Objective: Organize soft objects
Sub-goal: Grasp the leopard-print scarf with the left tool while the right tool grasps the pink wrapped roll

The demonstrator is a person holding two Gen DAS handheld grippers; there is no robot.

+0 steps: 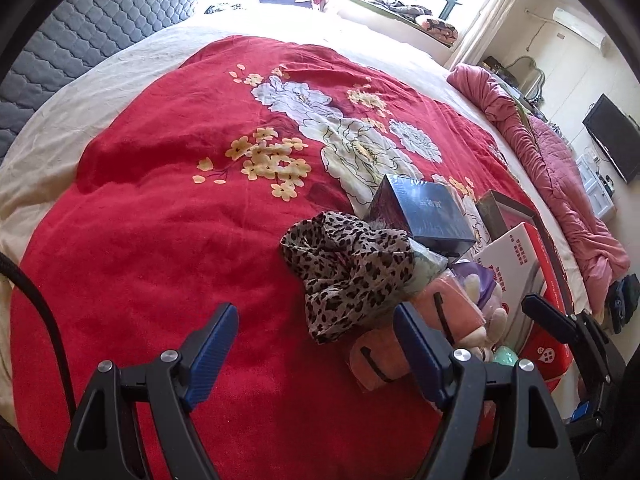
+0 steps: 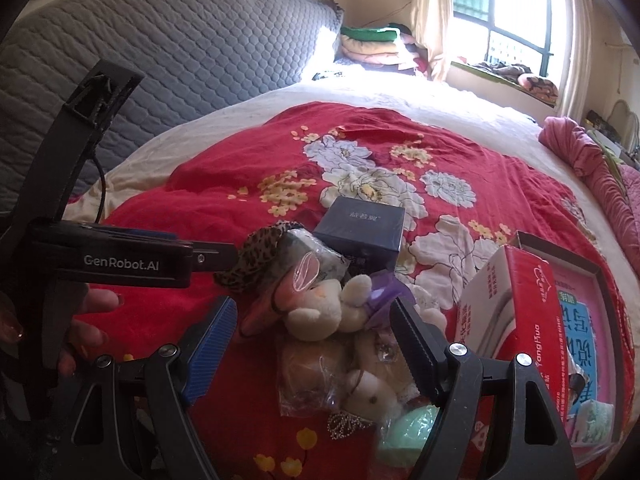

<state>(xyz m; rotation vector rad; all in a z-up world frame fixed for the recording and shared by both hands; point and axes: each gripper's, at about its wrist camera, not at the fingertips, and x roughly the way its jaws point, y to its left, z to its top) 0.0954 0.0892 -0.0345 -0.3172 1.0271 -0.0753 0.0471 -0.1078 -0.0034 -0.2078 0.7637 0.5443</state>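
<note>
A pile of soft things lies on the red flowered bedspread (image 1: pixel 168 208). It holds a leopard-print scarf (image 1: pixel 348 268), a pink plush roll (image 1: pixel 436 312), a small white plush bunny (image 2: pixel 316 312), a bagged tan plush bear (image 2: pixel 360 384) and a green soft item (image 2: pixel 408 428). My left gripper (image 1: pixel 316 340) is open and empty, just left of the scarf and the pink roll. It also shows side-on in the right wrist view (image 2: pixel 208 258), by the scarf (image 2: pixel 260 256). My right gripper (image 2: pixel 314 332) is open and empty, its jaws on either side of the plush toys.
A dark blue box (image 1: pixel 424 212) stands behind the pile. A red and white carton (image 2: pixel 516 312) and an open flat box (image 2: pixel 580 340) lie to the right. A pink quilt (image 1: pixel 560 184) is bunched along the bed's right edge. A grey quilted headboard (image 2: pixel 180 48) is behind.
</note>
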